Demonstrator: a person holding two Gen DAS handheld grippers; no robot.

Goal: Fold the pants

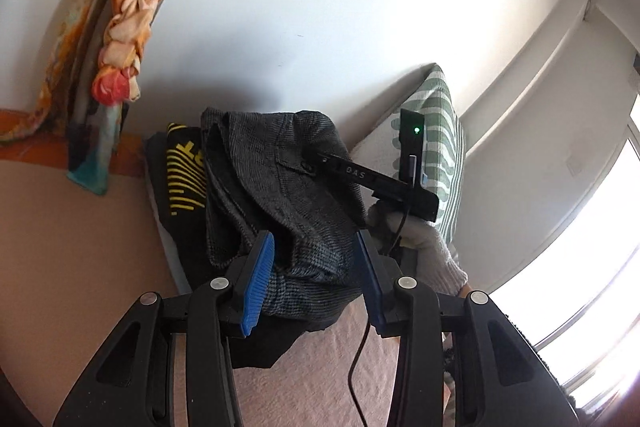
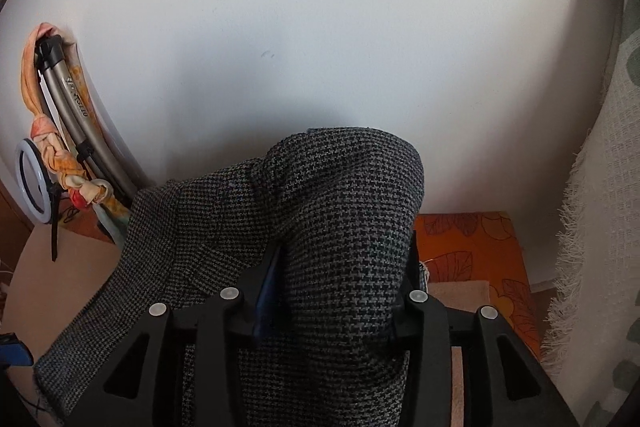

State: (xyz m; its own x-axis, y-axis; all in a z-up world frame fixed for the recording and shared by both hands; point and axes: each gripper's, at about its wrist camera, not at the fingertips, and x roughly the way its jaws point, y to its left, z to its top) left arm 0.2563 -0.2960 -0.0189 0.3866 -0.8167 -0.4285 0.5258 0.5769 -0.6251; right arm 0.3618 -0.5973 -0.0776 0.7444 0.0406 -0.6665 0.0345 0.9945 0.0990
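Left wrist view first: the left gripper is sitting with its blue pads spread wide, and the pants are bunching up in a grey houndstooth heap right between them. The cloth is touching the inside of both pads, but the jaws aren't pinching anything, they're just gaping around the pile. The pants are lying on a pinkish bed, and just behind the pants, on their left side, a black shirt with yellow print is peeking out. To the right of the pants a gloved hand is holding the right gripper, whose tip is poking into the upper part of the heap; can't tell from here how its jaws are standing. Behind that, right of the pants, a green checked pillow is leaning on the wall. Far left of the pants a knotted orange scarf is hanging.

Right wrist view: the right gripper is clamping a thick fold of the pants, cloth filling the whole gap and draping over the fingers down toward the left. Right of the pants an orange leaf-print cloth is showing, and far left of them a ring light is standing beside the scarf.
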